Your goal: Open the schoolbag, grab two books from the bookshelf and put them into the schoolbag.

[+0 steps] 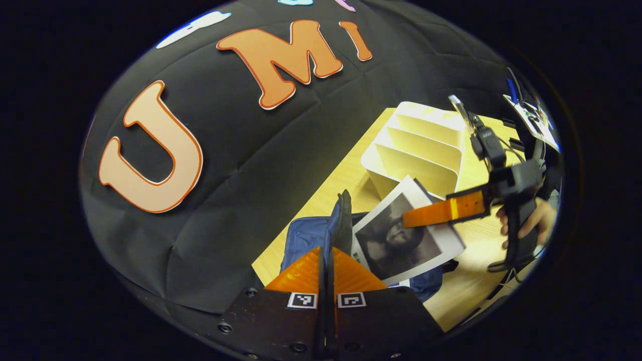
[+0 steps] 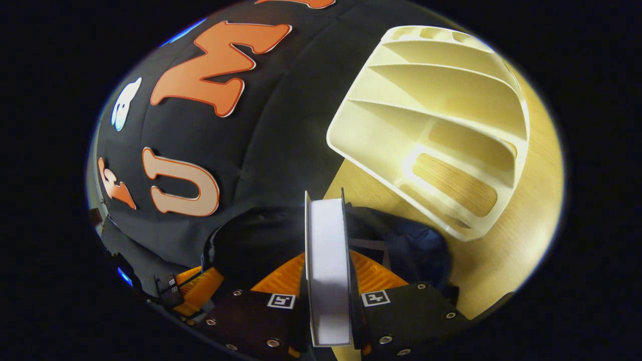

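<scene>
Book [image 2: 327, 271] stiff, light, slick cover; pinched at edge in right tongs [image 2: 328, 293] | schoolbag [image 1: 307, 235] soft, floppy; rim clamped by left tongs [image 1: 327, 278] | bookshelf [image 2: 441, 125] near.

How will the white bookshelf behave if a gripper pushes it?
The bookshelf looks like thin moulded plastic with vacant slots, so probably light. On the smooth wooden table it would likely slide rather than tip, given its broad base.

I find no words or numbers that I can read. My left gripper [image 1: 326, 253], at the bottom of the frame, carries two square black-and-white code marks [image 1: 326, 300], and my right gripper [image 2: 328, 255] carries two the same. The book [image 1: 396, 240] has fine print at its cover's lower left, too small to read.
</scene>
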The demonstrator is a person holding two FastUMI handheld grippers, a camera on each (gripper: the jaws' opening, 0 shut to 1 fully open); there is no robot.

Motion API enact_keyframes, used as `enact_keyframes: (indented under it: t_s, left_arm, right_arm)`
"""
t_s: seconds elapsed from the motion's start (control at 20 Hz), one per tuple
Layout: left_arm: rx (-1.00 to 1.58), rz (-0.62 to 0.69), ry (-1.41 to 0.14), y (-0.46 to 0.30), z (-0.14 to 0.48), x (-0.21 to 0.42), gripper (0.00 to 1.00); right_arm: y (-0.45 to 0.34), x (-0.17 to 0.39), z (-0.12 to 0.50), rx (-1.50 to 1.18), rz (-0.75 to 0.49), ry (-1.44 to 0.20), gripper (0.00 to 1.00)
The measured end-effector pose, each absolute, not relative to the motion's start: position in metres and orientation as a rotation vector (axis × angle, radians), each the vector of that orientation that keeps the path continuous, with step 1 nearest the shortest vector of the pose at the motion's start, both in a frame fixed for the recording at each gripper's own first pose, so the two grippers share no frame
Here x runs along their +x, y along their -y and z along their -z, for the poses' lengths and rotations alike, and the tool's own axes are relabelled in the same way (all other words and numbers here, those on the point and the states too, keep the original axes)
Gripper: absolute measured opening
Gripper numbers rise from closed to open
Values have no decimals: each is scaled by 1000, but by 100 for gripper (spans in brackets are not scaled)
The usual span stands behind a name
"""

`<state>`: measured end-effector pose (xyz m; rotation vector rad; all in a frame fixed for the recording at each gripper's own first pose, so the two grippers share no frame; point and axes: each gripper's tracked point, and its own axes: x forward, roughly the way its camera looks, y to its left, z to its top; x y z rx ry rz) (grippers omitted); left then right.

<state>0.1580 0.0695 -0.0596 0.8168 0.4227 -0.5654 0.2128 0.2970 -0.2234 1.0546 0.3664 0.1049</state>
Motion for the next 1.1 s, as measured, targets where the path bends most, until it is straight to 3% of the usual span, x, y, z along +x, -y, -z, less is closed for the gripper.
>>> enact_keyframes:
  t_s: [0.1, 0.15, 0.2, 0.25, 0.3, 0.35, 0.4, 0.55, 0.6, 0.65, 0.75, 0.8, 0.85, 0.9, 1.1]
  left_arm:
    - [838, 570, -412, -67, 58, 155, 1]
    - [843, 574, -413, -65, 60, 155, 1]
    - [846, 578, -413, -64, 61, 154, 1]
    - [853, 576, -411, -63, 61, 155, 1]
    - [857, 577, -406, -62, 60, 156, 1]
    - [859, 578, -404, -62, 60, 158, 1]
    - [860, 579, -403, -61, 59, 158, 1]
    - [843, 575, -413, -63, 61, 159, 1]
    - [829, 576, -416, -64, 62, 159, 1]
    - [817, 572, -420, -66, 64, 159, 1]
    - [802, 566, -425, -67, 65, 160, 1]
    - [797, 566, -426, -68, 67, 158, 1]
    - [792, 568, -426, -67, 69, 158, 0]
    - [787, 569, -430, -67, 71, 158, 1]
    - [749, 575, -460, -64, 81, 154, 1]
  right_arm:
    - [-316, 228, 235, 1096, -114, -367, 34]
    - [-327, 235, 241, 1116, -114, -384, 22]
    - [-335, 239, 245, 1127, -115, -397, 34]
    - [-342, 244, 247, 1124, -109, -391, 34]
    - [-350, 245, 249, 1103, -106, -393, 46]
    - [-357, 245, 251, 1076, -107, -403, 46]
    - [-364, 245, 252, 1048, -108, -420, 35]
    - [-380, 242, 263, 976, -101, -517, 38]
    - [-377, 238, 264, 971, -105, -541, 24]
    - [-378, 239, 264, 977, -111, -564, 44]
    - [-372, 236, 261, 983, -109, -609, 55]
    - [-368, 234, 263, 973, -109, -628, 55]
    - [-363, 229, 266, 951, -98, -651, 79]
    - [-356, 223, 268, 922, -88, -665, 88]
    - [-321, 214, 265, 836, -74, -697, 95]
